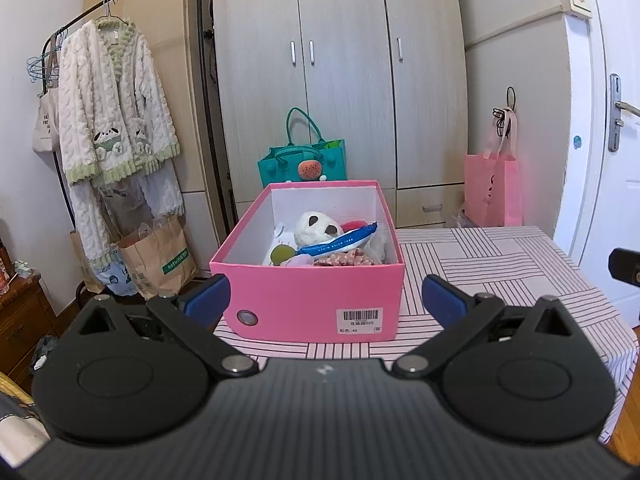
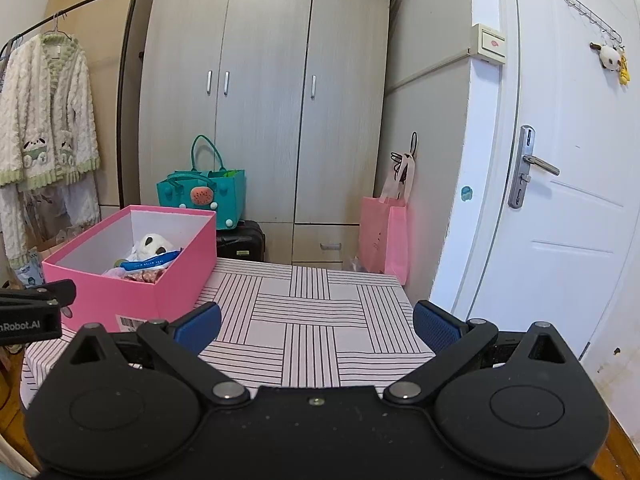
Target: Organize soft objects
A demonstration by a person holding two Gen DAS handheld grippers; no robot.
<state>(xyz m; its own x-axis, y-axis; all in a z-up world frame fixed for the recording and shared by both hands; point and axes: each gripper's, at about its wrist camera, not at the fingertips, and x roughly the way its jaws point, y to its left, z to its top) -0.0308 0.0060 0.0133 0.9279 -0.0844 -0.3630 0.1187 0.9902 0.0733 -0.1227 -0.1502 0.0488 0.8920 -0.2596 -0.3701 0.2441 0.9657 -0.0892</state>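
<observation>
A pink box [image 1: 304, 300] stands on the striped tablecloth [image 1: 500, 264]. It holds a white panda plush [image 1: 318, 227], a blue-and-white packet [image 1: 340, 243], a floral cloth [image 1: 344, 259] and other soft items. My left gripper [image 1: 326, 300] is open and empty just in front of the box. In the right wrist view the box [image 2: 132, 280] is at the left with the plush [image 2: 154, 246] inside. My right gripper [image 2: 316, 326] is open and empty over the bare cloth [image 2: 320, 320], to the right of the box.
A wardrobe [image 2: 264, 100] stands behind the table, with a teal bag [image 2: 204, 196] and a dark suitcase [image 2: 244, 242] below it. A pink bag [image 2: 384, 232] hangs by the white door [image 2: 560, 160]. A clothes rack [image 1: 112, 120] with a fluffy cardigan is at the left.
</observation>
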